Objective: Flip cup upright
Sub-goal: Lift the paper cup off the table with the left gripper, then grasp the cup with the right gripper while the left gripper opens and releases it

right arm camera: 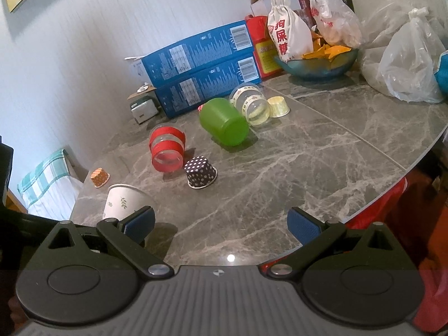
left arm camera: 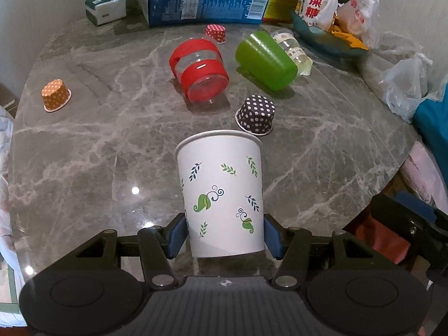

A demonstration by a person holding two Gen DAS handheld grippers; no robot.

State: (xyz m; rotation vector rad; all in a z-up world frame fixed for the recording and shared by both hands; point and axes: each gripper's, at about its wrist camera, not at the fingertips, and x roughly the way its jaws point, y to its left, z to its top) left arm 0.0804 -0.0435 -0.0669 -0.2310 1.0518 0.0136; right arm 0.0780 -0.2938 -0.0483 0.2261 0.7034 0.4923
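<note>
Left wrist view: the left gripper is clamping the white paper cup low on its wall, 1 blue pad pressing each flank, so the jaws are closed to the cup's width and nothing else is held. The cup is standing rim-up, and its base appears to be resting on, or just above, the marble table near the front edge; contact cannot be confirmed. Gripping low and from the sides is leaving the open mouth free and is keeping the cup steady while it is being set down, which suggests the flip itself is essentially complete and only the release is remaining.

Right wrist view: the right gripper is hovering over bare table with its jaws spread wide and holding nothing, well clear of the cup, seen there at the lower left.

Surroundings: a dark dotted baking cup is sitting inverted just beyond the paper cup's rim and is the nearest obstacle if the cup is pushed forward. Farther back, a red-banded clear jar and a green cup are lying on their sides, with a small clear cup touching or just behind the green one. An orange dotted baking cup is sitting well apart at the left. Blue boxes and plastic bags are lining the far side.
</note>
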